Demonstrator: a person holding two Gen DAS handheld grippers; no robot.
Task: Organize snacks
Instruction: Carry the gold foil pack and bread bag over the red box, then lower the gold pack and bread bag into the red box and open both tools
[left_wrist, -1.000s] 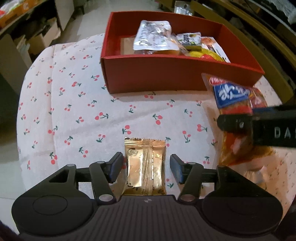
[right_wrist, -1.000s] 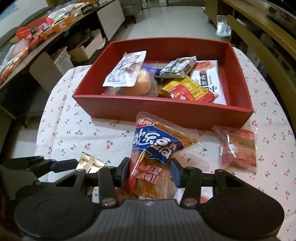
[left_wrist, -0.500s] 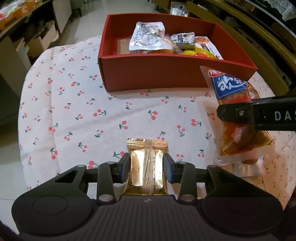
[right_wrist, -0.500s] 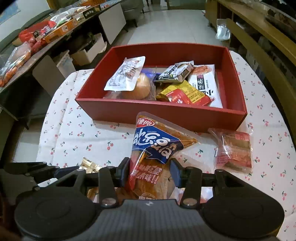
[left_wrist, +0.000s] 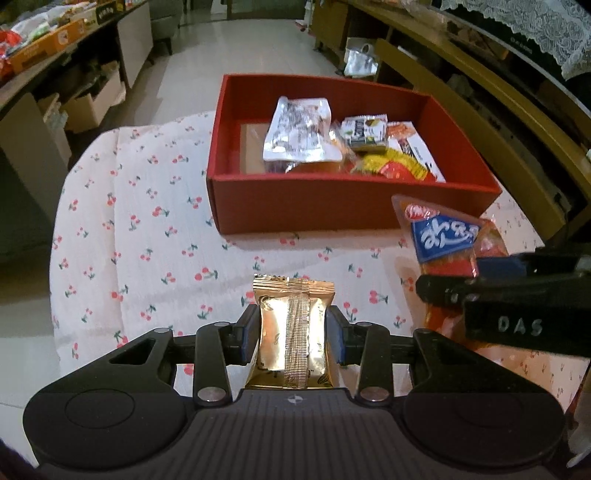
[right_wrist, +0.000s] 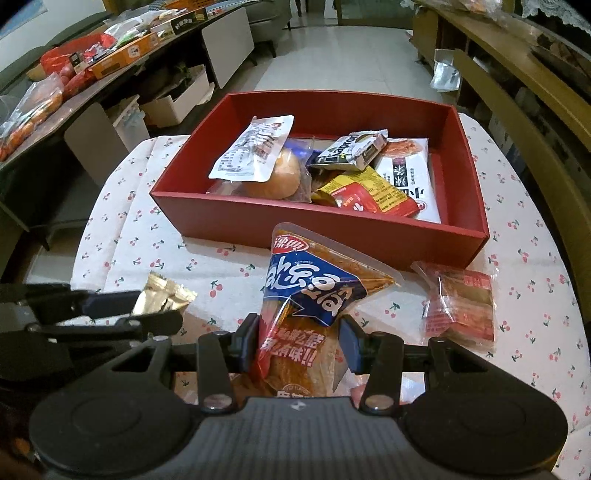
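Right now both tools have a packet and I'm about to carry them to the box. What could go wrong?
1. The right tool pinches the orange bag low, so its tall top may flop and catch the red box wall.
2. The tools sit close side by side; the left tool with its gold packet could bump the right one.
3. The box's right half is already heaped, so drops there may slide. The left part looks barer.
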